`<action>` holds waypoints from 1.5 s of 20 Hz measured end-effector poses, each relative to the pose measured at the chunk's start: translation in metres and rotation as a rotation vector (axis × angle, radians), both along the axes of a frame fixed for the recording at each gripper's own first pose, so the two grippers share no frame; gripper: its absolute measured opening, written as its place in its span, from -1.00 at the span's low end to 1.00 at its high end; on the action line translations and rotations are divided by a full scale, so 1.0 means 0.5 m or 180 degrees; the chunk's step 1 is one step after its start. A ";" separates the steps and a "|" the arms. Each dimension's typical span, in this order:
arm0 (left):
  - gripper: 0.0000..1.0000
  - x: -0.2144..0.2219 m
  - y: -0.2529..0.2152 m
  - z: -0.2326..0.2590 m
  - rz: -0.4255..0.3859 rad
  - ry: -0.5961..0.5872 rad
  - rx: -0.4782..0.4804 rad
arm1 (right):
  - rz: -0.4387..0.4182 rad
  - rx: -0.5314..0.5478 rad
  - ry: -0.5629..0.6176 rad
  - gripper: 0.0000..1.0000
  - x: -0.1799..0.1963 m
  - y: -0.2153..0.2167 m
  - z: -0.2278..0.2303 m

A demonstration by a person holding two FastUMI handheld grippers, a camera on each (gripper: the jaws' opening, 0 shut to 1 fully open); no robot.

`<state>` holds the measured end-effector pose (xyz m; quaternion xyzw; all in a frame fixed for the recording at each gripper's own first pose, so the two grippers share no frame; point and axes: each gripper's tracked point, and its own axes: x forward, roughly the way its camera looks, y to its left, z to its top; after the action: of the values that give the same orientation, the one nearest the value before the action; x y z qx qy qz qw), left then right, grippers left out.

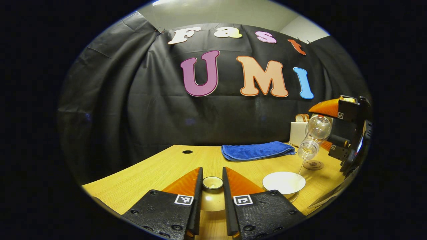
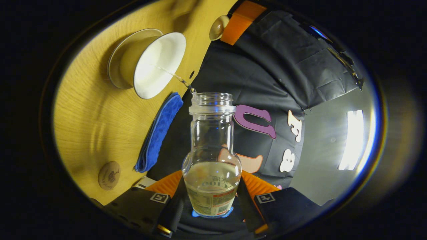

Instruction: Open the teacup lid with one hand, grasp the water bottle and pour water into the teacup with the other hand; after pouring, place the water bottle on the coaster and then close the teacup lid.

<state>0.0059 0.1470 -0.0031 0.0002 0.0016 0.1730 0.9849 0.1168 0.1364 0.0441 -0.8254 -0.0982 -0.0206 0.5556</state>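
I am mid-pour. My right tongs (image 2: 211,196) pinch the lower body of the clear water bottle (image 2: 211,156), which is tipped so its open mouth points down toward the white teacup (image 1: 284,182) on the wooden table (image 1: 160,166). A thin stream of water leaves the mouth and lands inside the cup, close to its near rim. My left tongs (image 1: 212,186) are closed on the teacup lid (image 1: 212,183), holding it by its knob off to the side of the cup.

As I judge it, the main risk is spillage: the stream falls near the rim, so a small drift of my right hand or a steeper tilt could send water onto the table or the saucer. Pouring too long could overfill the cup. The bottle is smooth glass or plastic held low, so it might twist in the grip. The round coaster (image 1: 313,164) sits just beyond the cup, beside a folded blue towel (image 1: 257,150), so my setting-down move must clear the cup.
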 end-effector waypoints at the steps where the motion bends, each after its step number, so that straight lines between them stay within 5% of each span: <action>1: -0.42 -0.001 0.001 0.000 0.0000 0.0001 -0.0001 | -0.0034 0.0188 0.0112 0.55 0.001 -0.006 -0.020; 9: -0.42 0.000 0.001 0.000 0.0000 0.0003 -0.0001 | -0.0289 0.1802 0.0942 0.53 -0.011 -0.034 -0.113; 10: -0.42 -0.001 0.002 0.001 0.0000 0.0002 -0.0002 | -0.0315 0.2119 0.1069 0.66 -0.013 -0.038 -0.122; 15: -0.42 0.000 0.000 0.001 0.0000 0.0005 -0.0003 | -0.0396 0.3748 0.1304 0.65 -0.003 -0.093 -0.086; 18: -0.42 0.001 0.001 -0.001 -0.0001 0.0006 -0.0003 | -0.0427 0.4439 0.1288 0.56 0.025 -0.154 -0.067; 30: -0.42 0.000 0.001 0.000 0.0012 0.0005 -0.0001 | -0.0572 0.5501 0.1247 0.56 0.068 -0.272 -0.107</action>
<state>0.0061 0.1475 -0.0030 0.0002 0.0025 0.1749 0.9846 0.1510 0.0004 -0.0093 -0.1113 0.1134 0.0105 0.9872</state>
